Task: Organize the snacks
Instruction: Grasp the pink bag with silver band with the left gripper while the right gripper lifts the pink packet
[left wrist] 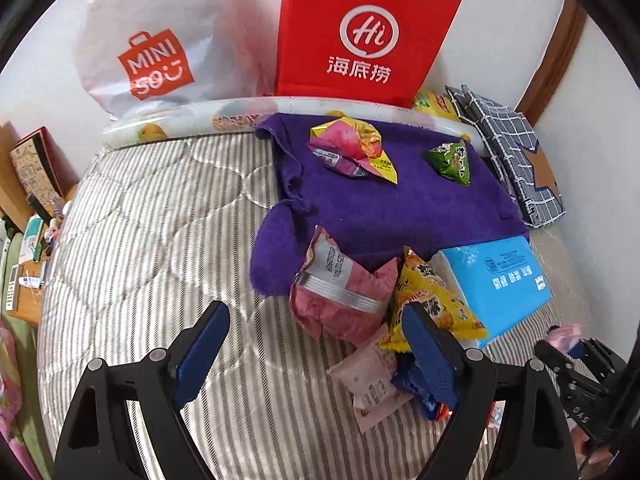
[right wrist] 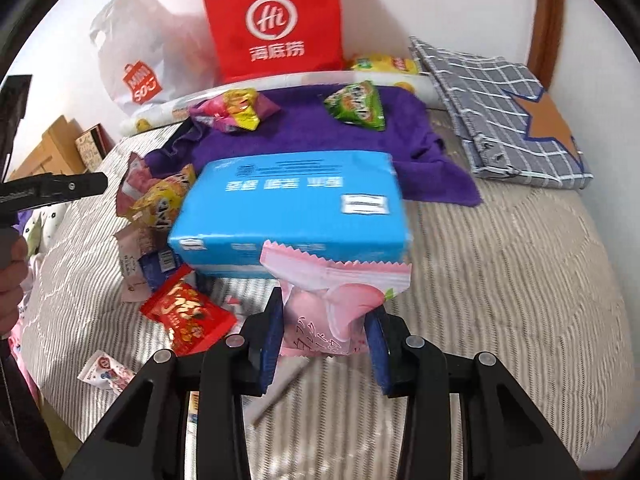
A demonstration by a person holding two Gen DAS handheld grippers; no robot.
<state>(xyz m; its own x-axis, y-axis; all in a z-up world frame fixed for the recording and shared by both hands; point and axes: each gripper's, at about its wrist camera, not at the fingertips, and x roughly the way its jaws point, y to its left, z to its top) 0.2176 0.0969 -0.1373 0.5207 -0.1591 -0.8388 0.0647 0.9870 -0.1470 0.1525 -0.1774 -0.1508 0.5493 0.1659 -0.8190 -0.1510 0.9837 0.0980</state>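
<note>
My right gripper [right wrist: 326,304] is shut on a pale pink peach-print snack packet [right wrist: 340,280], held above the striped bedcover [right wrist: 500,280] in front of a blue tissue pack [right wrist: 292,204]. My left gripper [left wrist: 316,310] is open over a heap of snacks: a dusky pink packet [left wrist: 340,296] lies between its fingertips untouched, with a yellow packet [left wrist: 434,300] and a pale packet [left wrist: 374,380] by the right finger. On the purple cloth [left wrist: 400,208] lie a pink-and-yellow packet [left wrist: 352,148] and a green packet [left wrist: 450,160]. A red packet [right wrist: 188,316] lies left of my right gripper.
A red paper bag [left wrist: 360,32] and a white plastic bag [left wrist: 160,52] stand against the wall behind the bed. A checked cloth bag [right wrist: 500,112] lies at the right. A cluttered wooden shelf [left wrist: 28,240] borders the bed's left side. A small packet [right wrist: 104,368] lies near the front edge.
</note>
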